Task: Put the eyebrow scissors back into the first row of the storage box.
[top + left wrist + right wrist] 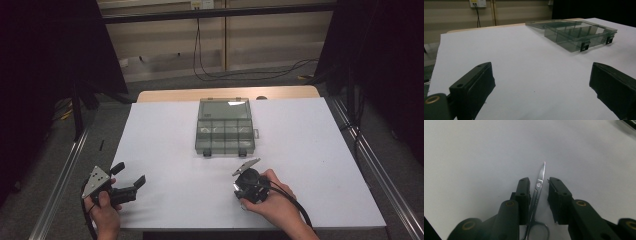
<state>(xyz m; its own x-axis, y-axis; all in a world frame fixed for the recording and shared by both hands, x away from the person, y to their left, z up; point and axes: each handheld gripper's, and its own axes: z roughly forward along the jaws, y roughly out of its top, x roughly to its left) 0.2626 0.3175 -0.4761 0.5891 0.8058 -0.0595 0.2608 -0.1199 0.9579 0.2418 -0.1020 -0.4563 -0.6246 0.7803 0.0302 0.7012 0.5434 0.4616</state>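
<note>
Small steel scissors (538, 185) lie closed on the white table sheet (486, 157), blades pointing away from the camera. My right gripper (538, 182) straddles them with its jaws narrowly apart: the left jaw sits against the handle shank, and a gap remains on the right. In the high view my right gripper (247, 185) points down at the table near the front, just right of centre. My left gripper (130, 174) rests at the front left, open wide with nothing between its fingers (474, 82).
A smoky transparent compartment box (224, 126) sits at the table's middle back with its lid laid open behind it; it also appears in the left gripper view (574, 32). Metal rails (65, 170) flank the table, and cables lie on the floor behind.
</note>
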